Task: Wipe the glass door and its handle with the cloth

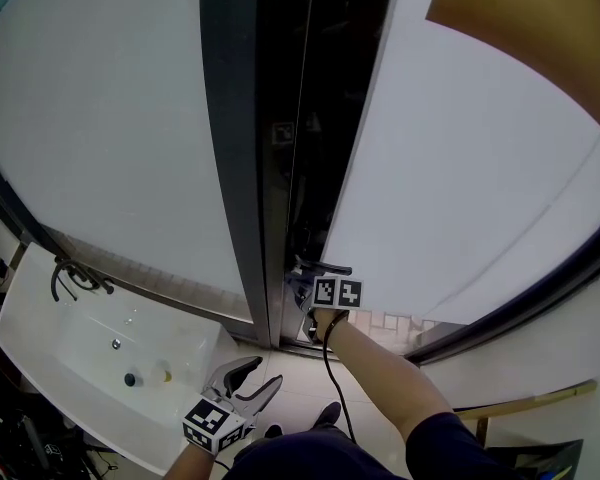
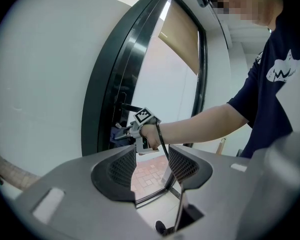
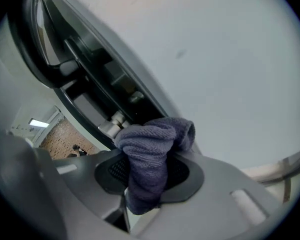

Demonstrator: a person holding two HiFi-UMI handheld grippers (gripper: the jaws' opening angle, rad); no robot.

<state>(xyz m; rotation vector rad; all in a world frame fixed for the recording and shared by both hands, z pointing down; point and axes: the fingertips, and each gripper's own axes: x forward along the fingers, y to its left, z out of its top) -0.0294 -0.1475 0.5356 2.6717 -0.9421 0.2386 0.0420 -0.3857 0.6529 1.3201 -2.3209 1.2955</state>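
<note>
Purple-blue cloth bunched, clamped in right claw, near dark handle of frosted glass door

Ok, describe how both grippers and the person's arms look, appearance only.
Both the left gripper and right gripper are grey, with two broad jaws lined with black mesh-textured pads. Each carries a cube with black-and-white square markers. A black cable runs from the right one along the forearm. The person wears a dark navy short-sleeved shirt with a white print.
</note>
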